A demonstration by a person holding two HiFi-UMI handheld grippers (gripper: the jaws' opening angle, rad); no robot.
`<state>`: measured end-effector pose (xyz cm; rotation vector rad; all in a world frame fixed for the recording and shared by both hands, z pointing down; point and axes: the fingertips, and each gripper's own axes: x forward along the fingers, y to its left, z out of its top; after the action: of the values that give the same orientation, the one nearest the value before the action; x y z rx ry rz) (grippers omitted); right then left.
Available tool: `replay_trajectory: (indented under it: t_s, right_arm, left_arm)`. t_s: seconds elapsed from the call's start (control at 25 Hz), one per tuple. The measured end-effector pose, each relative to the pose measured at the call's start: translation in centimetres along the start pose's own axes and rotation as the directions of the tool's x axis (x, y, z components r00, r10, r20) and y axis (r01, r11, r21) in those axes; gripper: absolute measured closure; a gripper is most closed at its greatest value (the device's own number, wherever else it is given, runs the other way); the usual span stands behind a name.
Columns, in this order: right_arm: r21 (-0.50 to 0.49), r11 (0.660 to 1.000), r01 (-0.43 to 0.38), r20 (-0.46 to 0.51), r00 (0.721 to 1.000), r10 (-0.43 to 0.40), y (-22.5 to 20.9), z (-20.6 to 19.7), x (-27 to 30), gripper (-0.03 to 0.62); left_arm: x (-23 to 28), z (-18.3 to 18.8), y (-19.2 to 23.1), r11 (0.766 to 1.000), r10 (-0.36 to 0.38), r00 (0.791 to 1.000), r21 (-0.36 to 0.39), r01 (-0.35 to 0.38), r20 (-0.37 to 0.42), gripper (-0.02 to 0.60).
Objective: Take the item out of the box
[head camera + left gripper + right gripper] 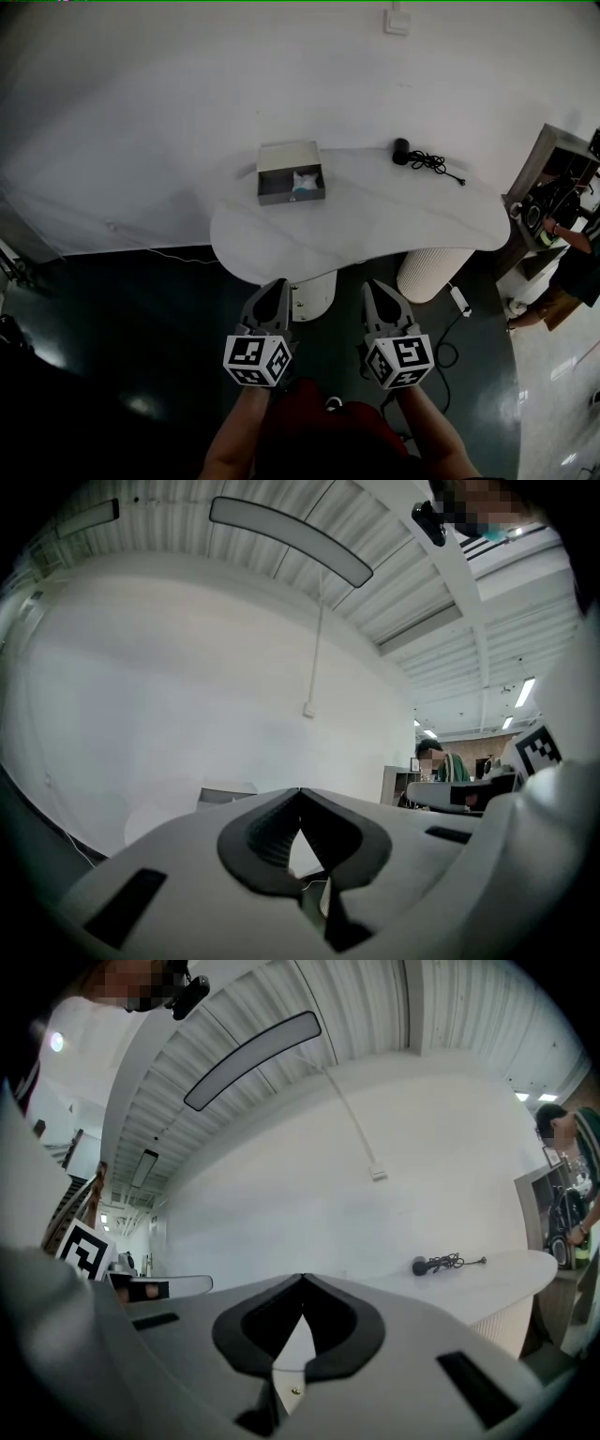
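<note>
- left gripper [300,794]: jaws were together, tips meeting, nothing between them; it was held low in front of the person, over the dark floor [122,319], well short of the worktop [375,230]
- right gripper [302,1281]: same state, jaws closed tip to tip and empty; it sat just beside the left one, level with it, both pointed toward the worktop
- neither gripper touched anything; both were well apart from the box [291,196]
- box: grey, shallow, open on top, lid standing up behind it; it sat at the far left part of the white worktop, near the wall
- item [307,181]: a small white and pale blue thing lay inside the box, toward its right end; too small to say what it was
- elsewhere on the worktop: a black object with a coiled cable [424,159] at the far edge, well apart from the box; not part of the job as far as I could judge
- a bystander [574,246] stood off to the right by a shelf unit; clear of the work area
- progress, my read: nothing done yet; the item was in the box, untouched
- left to do: close the gap to the worktop; open one gripper's jaws; reach into the box; clamp the item; lift it clear of the walls; set it down outside
</note>
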<state>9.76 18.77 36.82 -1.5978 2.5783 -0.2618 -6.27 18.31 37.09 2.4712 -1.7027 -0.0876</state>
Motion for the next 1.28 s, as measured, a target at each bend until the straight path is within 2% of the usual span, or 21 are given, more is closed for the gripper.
replay_trajectory:
  t_s: [0.2,0.48,1.28]
  right_arm:
    - [0.011,1.000,0.007,-0.004,1.000,-0.007,-1.2,0.1,1.2,0.580]
    - [0.021,0.999,0.026,-0.004,1.000,-0.026,-2.5,-0.4,5.1,0.580]
    - [0.039,0.996,0.081,-0.044,0.996,-0.080,-7.3,-0.8,21.9,0.580]
  left_arm:
    - [1.3,0.4,0.9,0.999,0.032,0.999,0.003,-0.032,0.011,0.561]
    - [5.1,0.3,3.9,1.000,0.024,1.000,-0.015,-0.024,0.014,0.561]
    - [21.5,0.8,13.0,1.000,-0.030,0.998,-0.006,0.029,-0.047,0.561]
